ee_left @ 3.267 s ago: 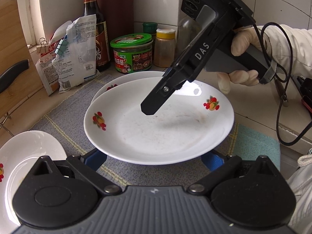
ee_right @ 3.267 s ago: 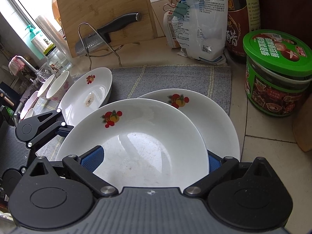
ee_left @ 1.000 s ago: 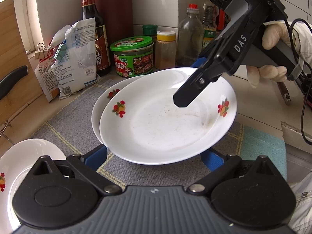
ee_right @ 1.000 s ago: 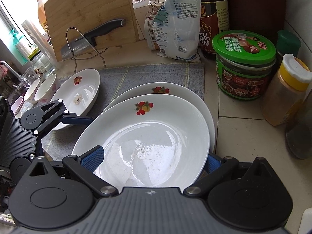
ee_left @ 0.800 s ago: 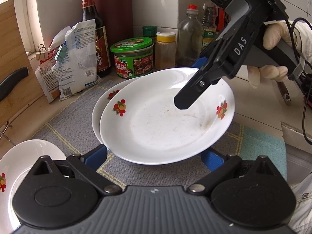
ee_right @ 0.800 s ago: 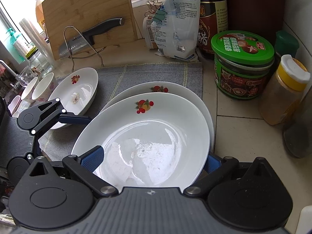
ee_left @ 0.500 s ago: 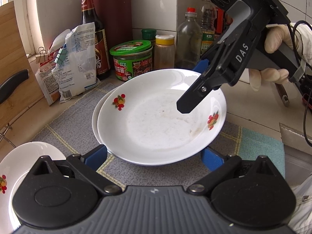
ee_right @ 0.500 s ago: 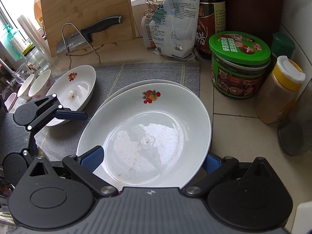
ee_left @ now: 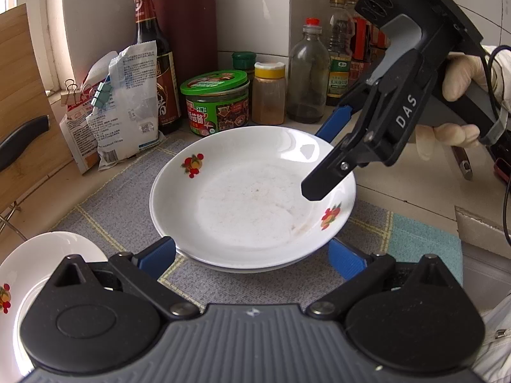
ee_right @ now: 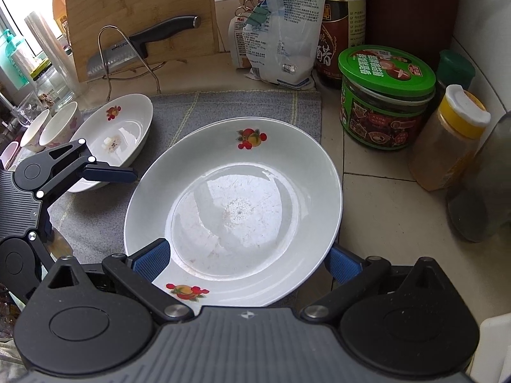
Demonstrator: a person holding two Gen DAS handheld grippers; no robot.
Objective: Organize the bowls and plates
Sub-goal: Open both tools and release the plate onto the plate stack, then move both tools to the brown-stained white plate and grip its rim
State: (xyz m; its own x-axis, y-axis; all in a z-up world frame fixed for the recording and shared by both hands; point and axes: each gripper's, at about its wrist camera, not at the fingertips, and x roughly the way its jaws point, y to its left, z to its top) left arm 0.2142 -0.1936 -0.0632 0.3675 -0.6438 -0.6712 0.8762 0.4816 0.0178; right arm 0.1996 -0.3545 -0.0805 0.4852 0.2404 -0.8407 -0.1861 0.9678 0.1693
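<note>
1. Cloth (ee_left: 105,204) first: a grey woven mat covers the worktop and carries all the crockery. It lies where it lay a few seconds ago.

2. Top plate (ee_left: 252,198) comes next, and it holds the change. A second ago it hung tilted and offset above its twin; now it sits level and nested on the lower plate (ee_left: 242,268), of which only a thin rim shows at the near edge. By my reading, the stacking step is done or nearly so.

3. Third plate (ee_right: 118,131) rests alone on the cloth, well apart to the left, with two small bowls (ee_right: 51,127) just beyond it. These look like the pieces left to gather.

4. Right gripper (ee_left: 324,156) reaches in from the far side, its fingers set wide at the plate's rim. In its own view the blue pads (ee_right: 150,260) straddle the near rim, one on each side, rather than clamp it. Whether either pad touches the china, I cannot tell.

5. Left gripper (ee_left: 252,258) hovers at the near edge of the stack with its fingers spread either side and nothing between them. It has hardly shifted over the last second.

6. Green-lidded jar (ee_right: 386,95) and yellow-capped spice jar (ee_right: 447,140) stand just beside the stack, so any withdrawal on that side wants care.
</note>
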